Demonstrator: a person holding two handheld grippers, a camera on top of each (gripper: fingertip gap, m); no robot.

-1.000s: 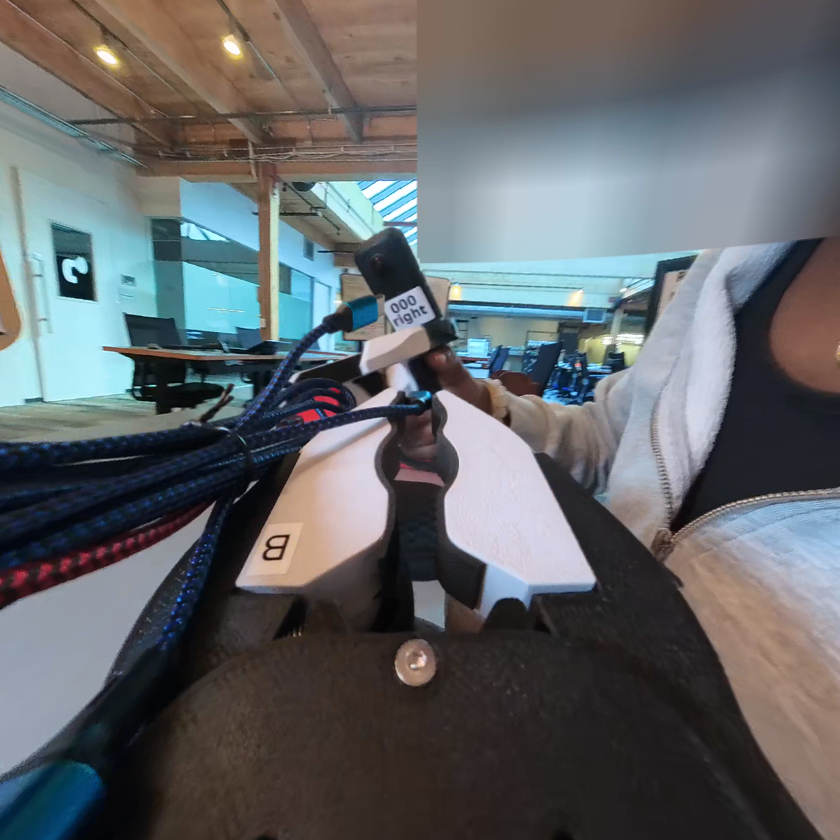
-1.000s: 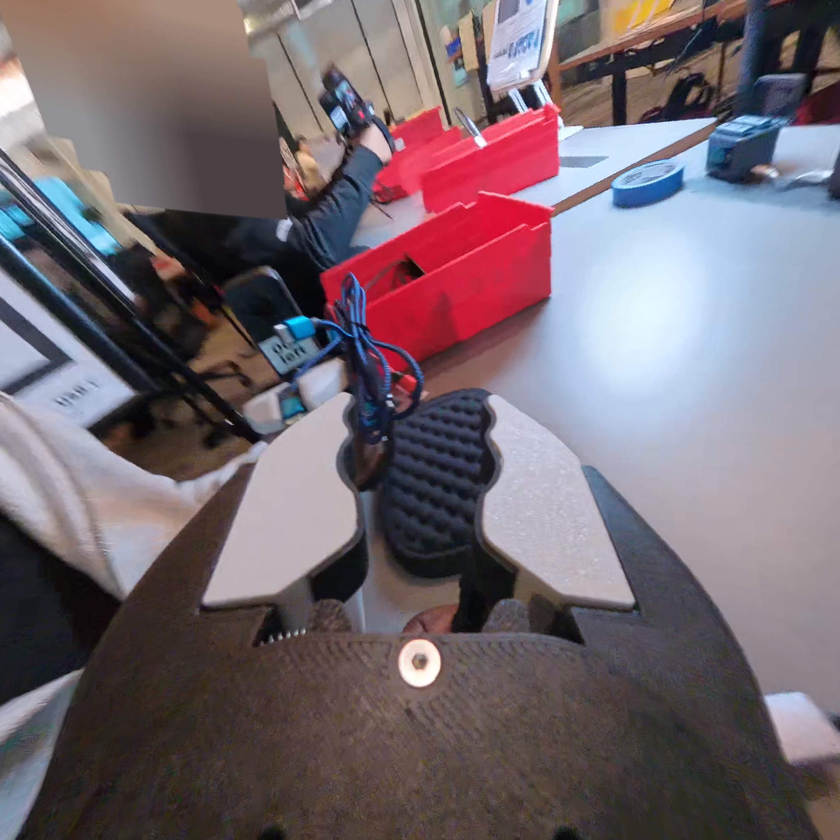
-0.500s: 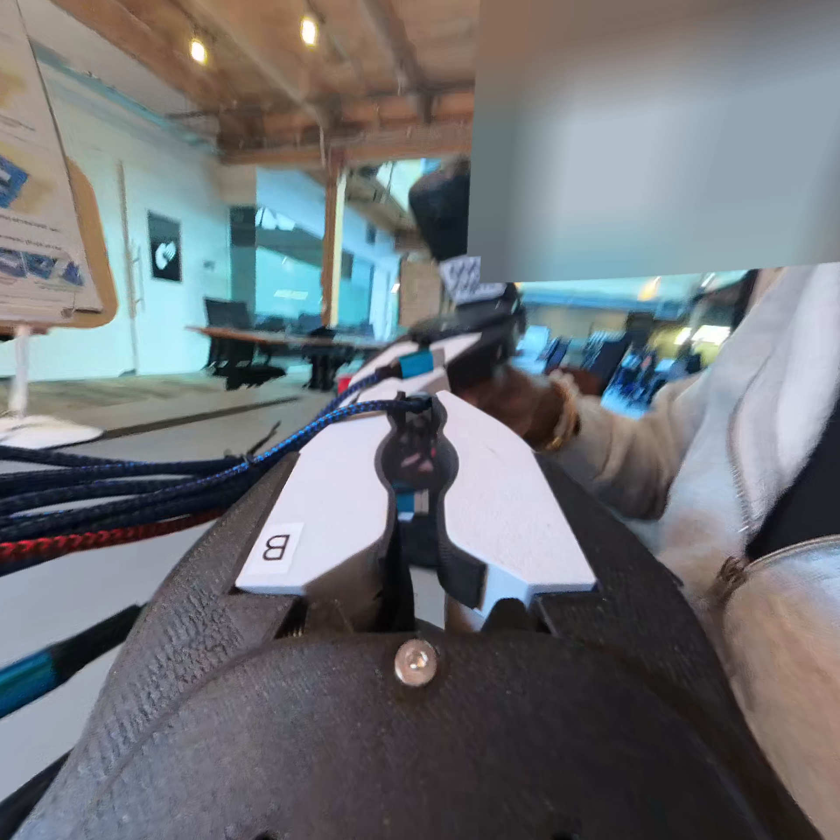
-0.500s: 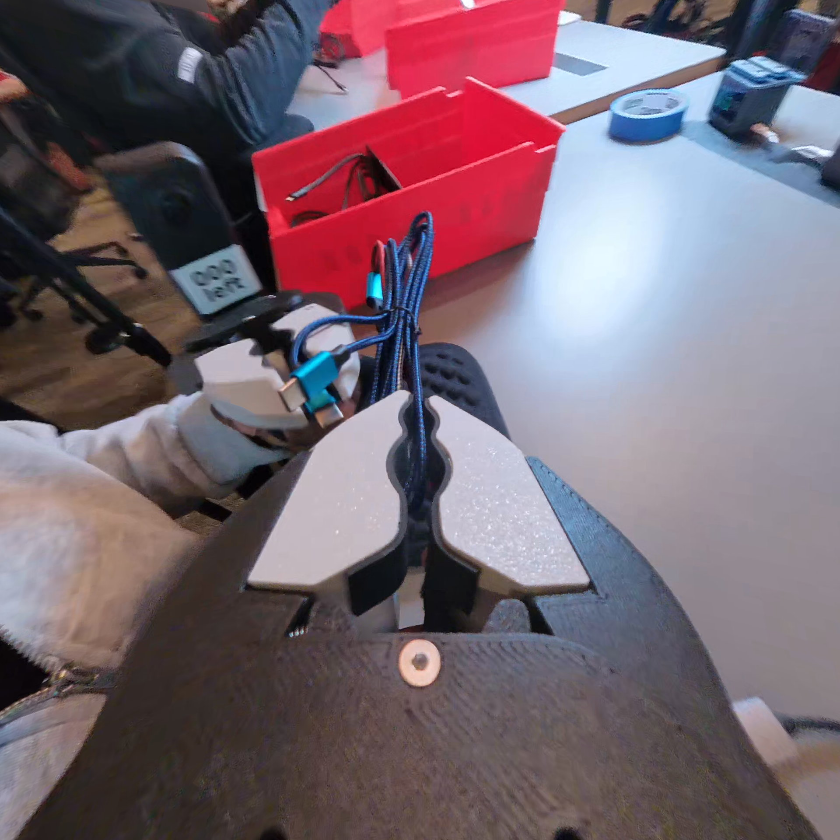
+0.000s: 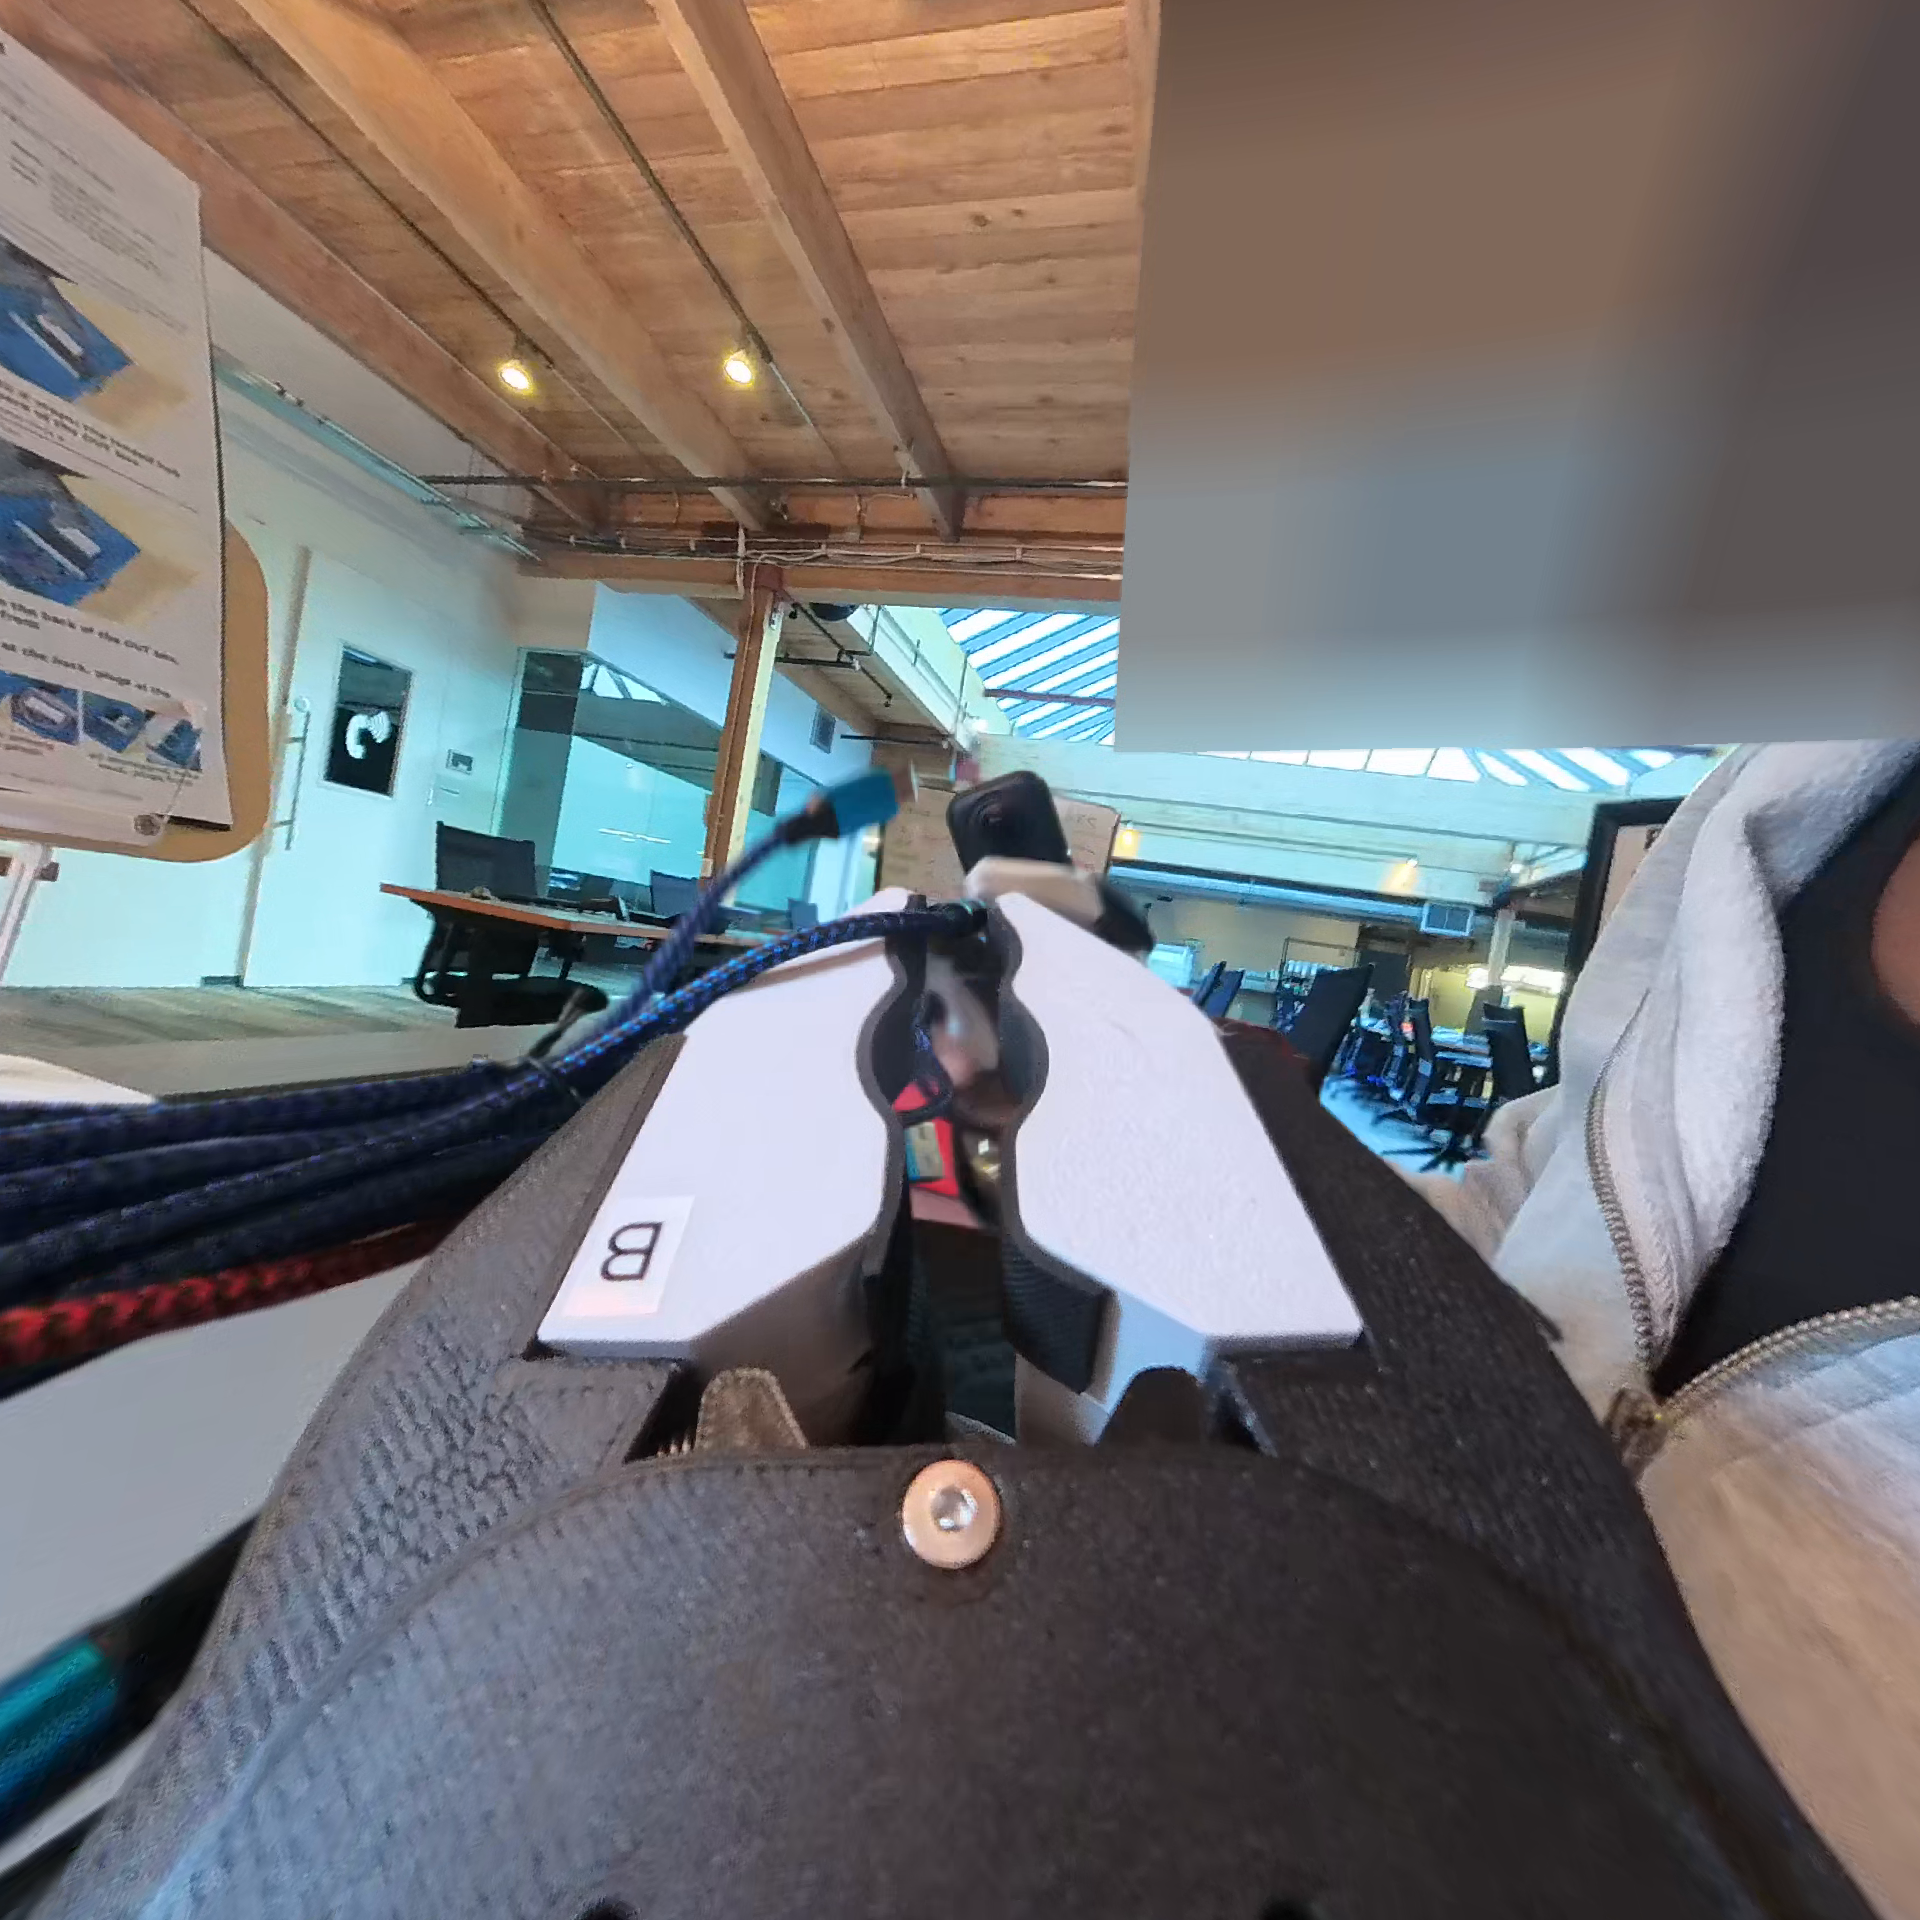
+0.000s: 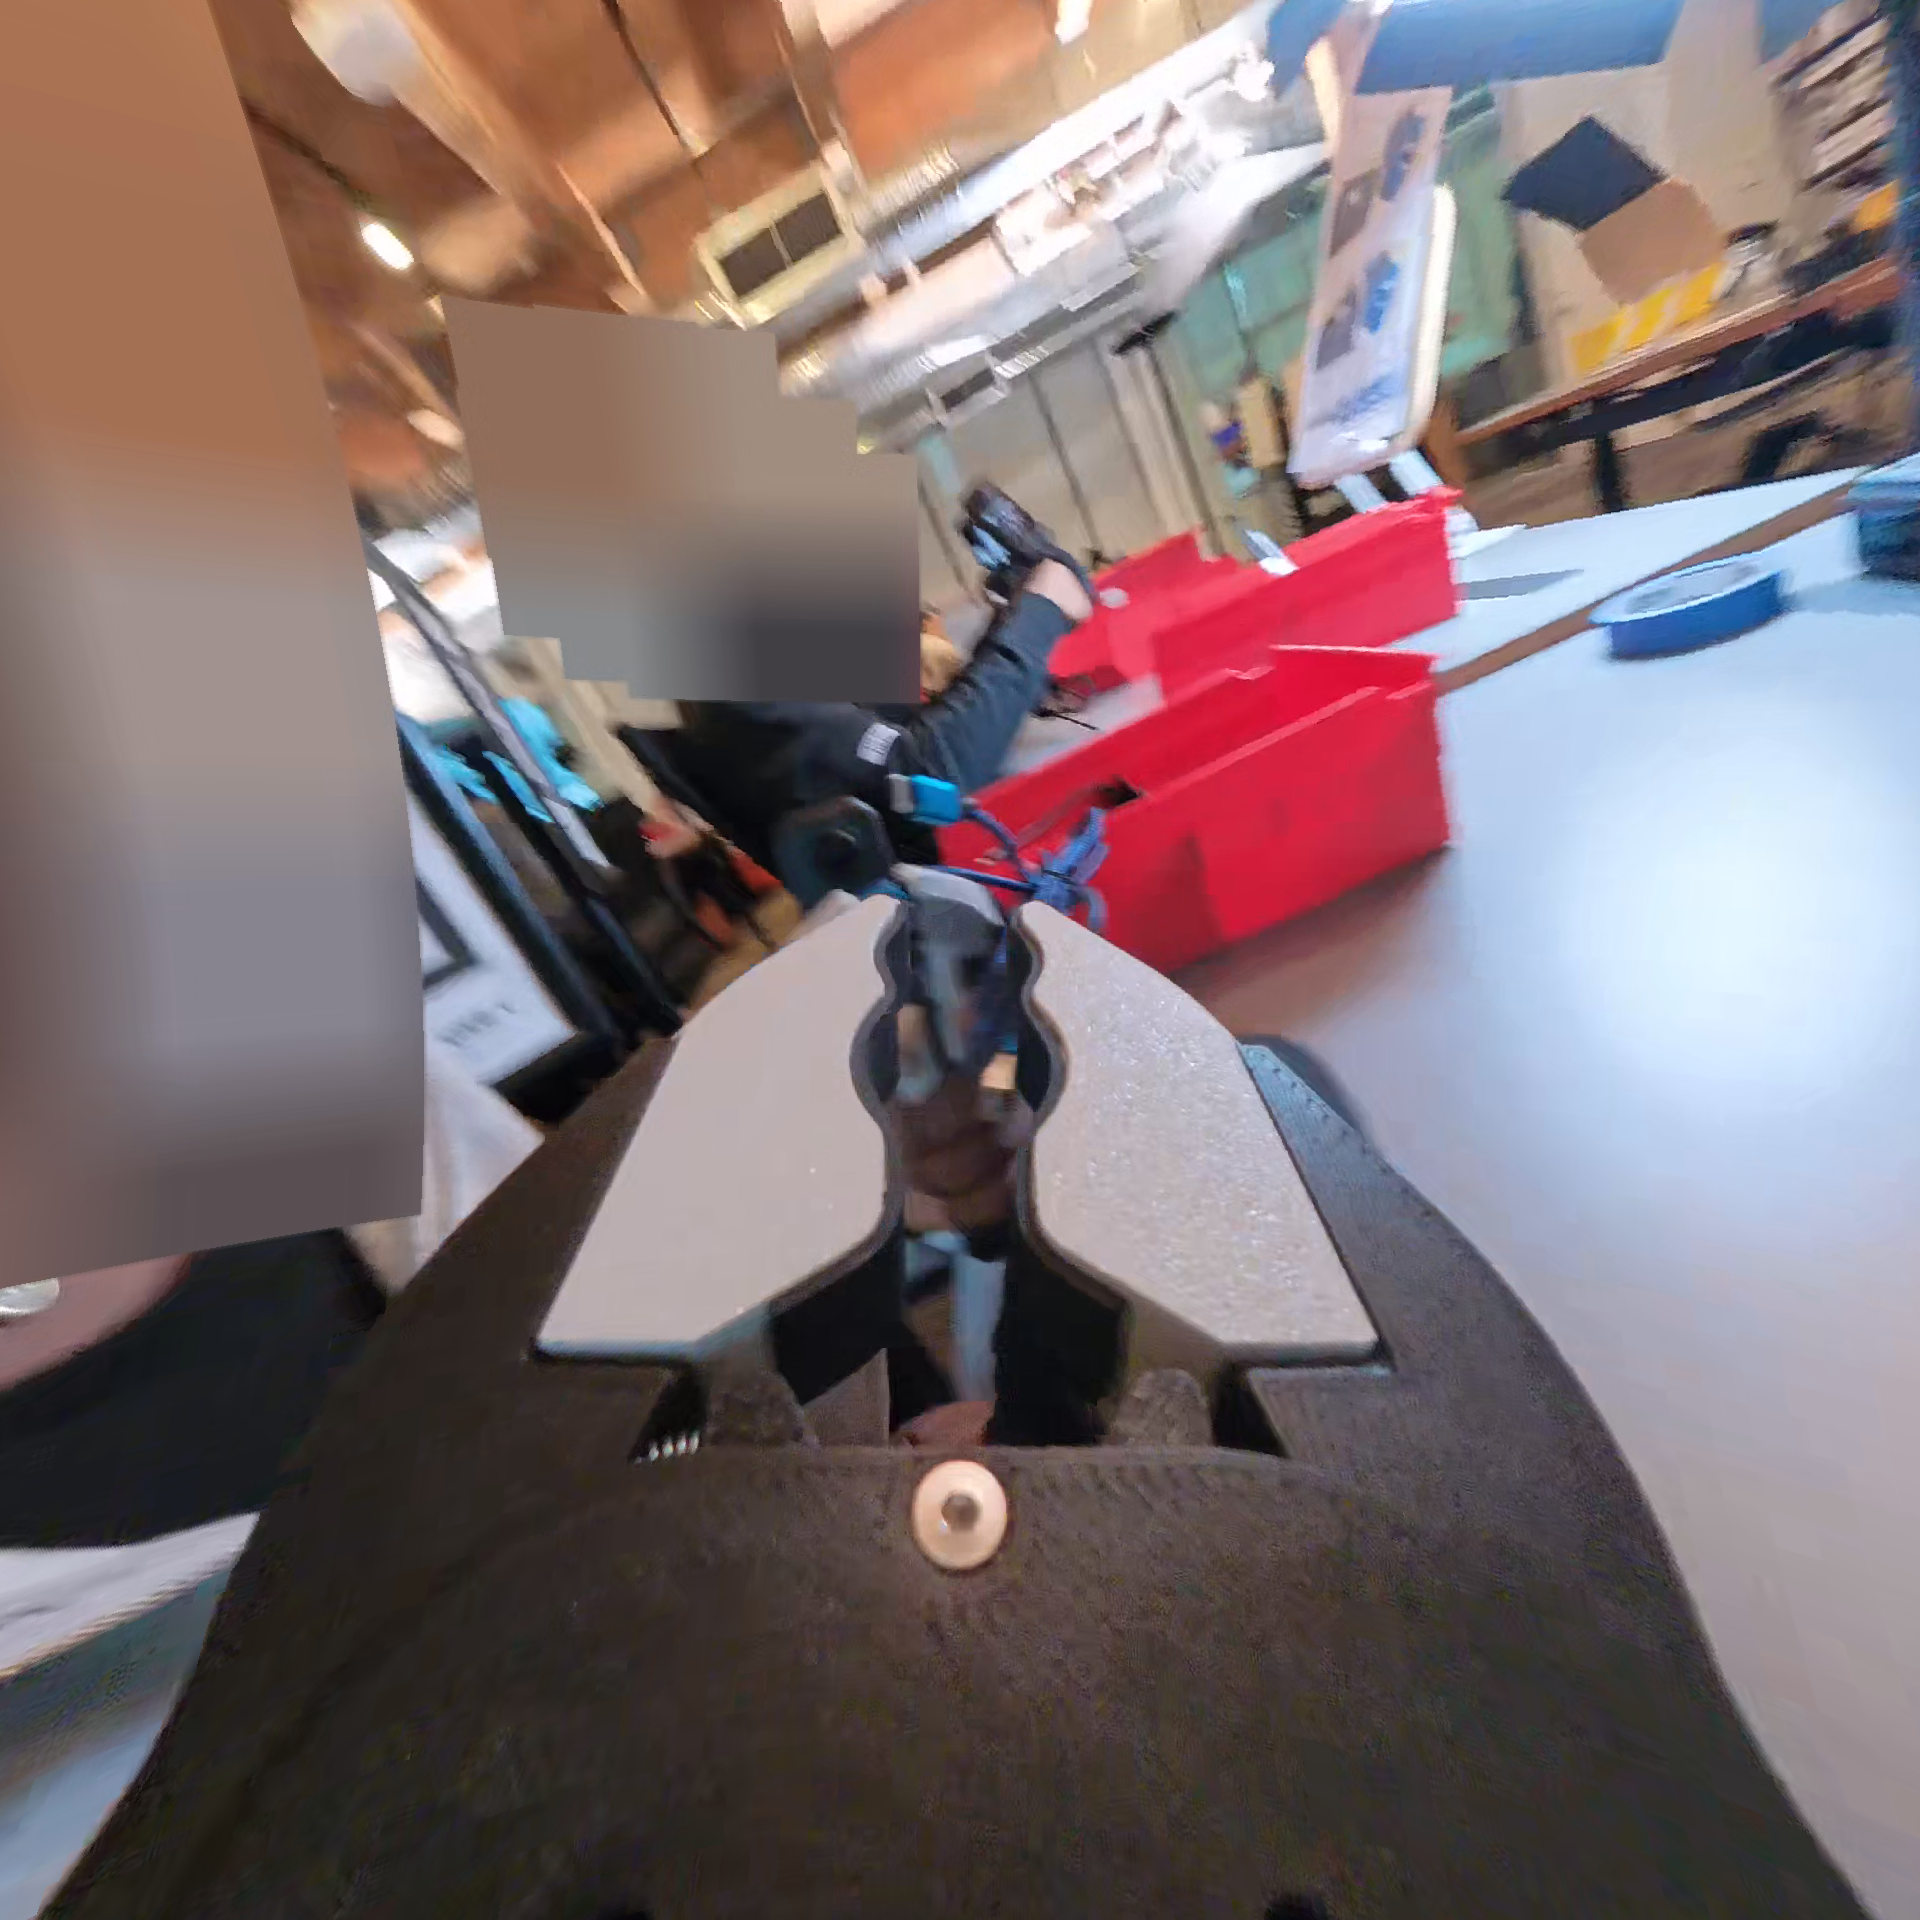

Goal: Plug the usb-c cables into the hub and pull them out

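The grey table point(image 6: 1662, 935) and red plastic bin point(image 6: 1299, 790) at two o'clock have dropped lower since half a second ago. Both grippers, left gripper point(image 5: 951, 914) and right gripper point(image 6: 956, 914), stay clamped on the braided blue cable bundle point(image 5: 312, 1122), now lifted higher.

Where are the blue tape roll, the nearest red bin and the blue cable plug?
blue tape roll point(image 6: 1685, 615), right wrist view, on its top face.
nearest red bin point(image 6: 1314, 805), right wrist view, on its front wall.
blue cable plug point(image 5: 858, 801), left wrist view, on its teal housing.
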